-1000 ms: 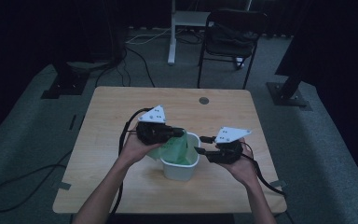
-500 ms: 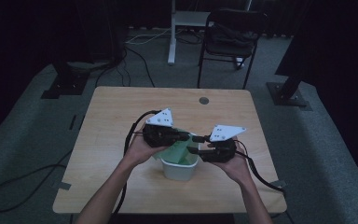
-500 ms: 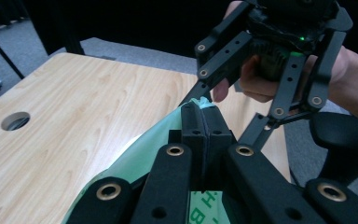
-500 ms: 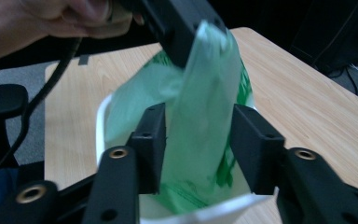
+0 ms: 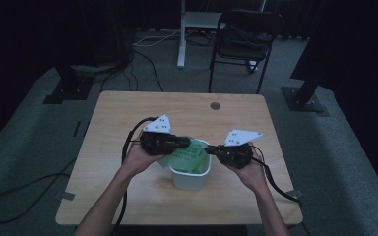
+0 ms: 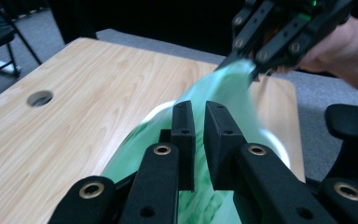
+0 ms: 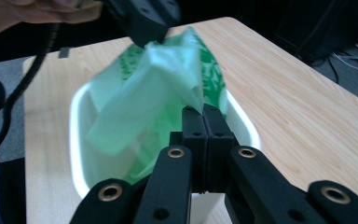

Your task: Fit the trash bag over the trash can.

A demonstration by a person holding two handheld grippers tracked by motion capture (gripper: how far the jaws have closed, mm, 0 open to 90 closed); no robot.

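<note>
Riding the right gripper (image 7: 204, 112), its view shows jaws clamped on the green bag (image 7: 168, 88), having just closed

High view above the table (image 5: 128, 113) looking forward, both gripper views close, facing each other across it.

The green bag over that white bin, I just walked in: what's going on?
A person is fitting a green bag into a white bin on the table, a tool in each hand. The right tool has just closed on one edge of the bag. The left tool's jaws have just parted slightly, with the bag's other side between them.
</note>
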